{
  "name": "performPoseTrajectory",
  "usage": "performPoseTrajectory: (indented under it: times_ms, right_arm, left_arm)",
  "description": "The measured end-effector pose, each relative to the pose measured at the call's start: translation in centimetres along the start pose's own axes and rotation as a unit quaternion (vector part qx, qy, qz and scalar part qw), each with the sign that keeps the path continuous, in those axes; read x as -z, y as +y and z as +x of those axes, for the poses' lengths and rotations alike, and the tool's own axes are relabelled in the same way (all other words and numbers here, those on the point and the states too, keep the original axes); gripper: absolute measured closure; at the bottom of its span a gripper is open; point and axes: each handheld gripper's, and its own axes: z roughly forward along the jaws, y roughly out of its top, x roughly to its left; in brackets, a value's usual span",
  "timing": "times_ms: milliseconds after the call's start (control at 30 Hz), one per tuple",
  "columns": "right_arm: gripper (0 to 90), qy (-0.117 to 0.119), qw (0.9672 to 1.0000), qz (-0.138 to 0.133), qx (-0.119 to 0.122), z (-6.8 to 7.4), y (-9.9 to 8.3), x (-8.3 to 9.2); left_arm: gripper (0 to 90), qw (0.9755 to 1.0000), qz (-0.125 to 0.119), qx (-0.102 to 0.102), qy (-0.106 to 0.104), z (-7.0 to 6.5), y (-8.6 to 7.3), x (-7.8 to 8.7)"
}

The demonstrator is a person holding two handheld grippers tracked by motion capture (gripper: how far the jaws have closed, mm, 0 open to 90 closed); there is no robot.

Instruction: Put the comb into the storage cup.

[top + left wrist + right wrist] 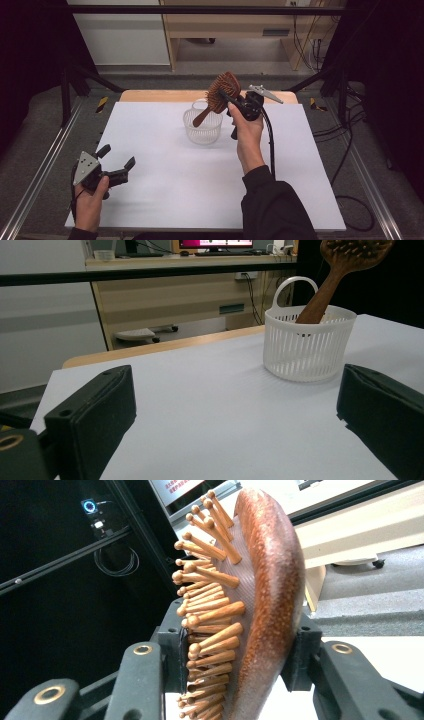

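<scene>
We look down on a bench (pixel 165 200) covered by a white sheet, with a person's two forearms coming in from the near edge. Each hand holds a black two-jaw gripper.

The right gripper (pixel 231 100) is raised above the middle of the bench, toward its far side. Its jaws pinch the head of a wooden hairbrush (pixel 220 95). In the right gripper view the hold is plain: one pad presses on the bristle side, among the rounded wooden pins, and the other presses on the smooth brown back of the hairbrush (pixel 267 595). The brush is tilted, head up and handle slanting down to the left in the high view.

The handle's lower end dips inside a small white slatted basket (pixel 202 131) that stands upright on the sheet just left of the right hand (pixel 247 132). In the left gripper view we see the basket (pixel 305 350) with its loop handle at the back rim and the brown brush handle leaning out of it toward the upper right. Whether the handle tip touches the basket floor we cannot tell.

The left gripper (pixel 117 160) sits low near the front left corner of the bench, well apart from the basket. Its jaws are spread wide with nothing between them, and they point toward the basket.
</scene>
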Motion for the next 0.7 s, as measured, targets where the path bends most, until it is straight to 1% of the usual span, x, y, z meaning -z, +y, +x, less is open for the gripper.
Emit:
performPoseTrajectory:
  times_ms: [100, 267, 633, 700]
  right_arm:
    - [55.3, -0.001, 1.0000, 0.003, -0.005, -0.1, -0.5, -0.2]
    - [55.3, -0.001, 1.0000, 0.005, -0.007, -0.3, -1.3, -0.6]
    - [55.1, -0.002, 0.9999, 0.008, -0.014, -0.5, -2.0, -0.9]
    - [55.1, -0.003, 0.9999, 0.008, -0.012, -0.6, -2.1, -1.0]
  left_arm:
    - [2.7, 1.0000, 0.000, 0.002, 0.001, 0.0, 0.0, 0.0]
    - [2.7, 1.0000, 0.000, 0.004, 0.001, 0.0, 0.0, 0.0]
    - [2.7, 1.0000, -0.001, 0.005, 0.001, 0.1, 0.0, 0.0]
    - [2.7, 1.0000, -0.001, 0.005, 0.001, 0.1, 0.0, 0.0]
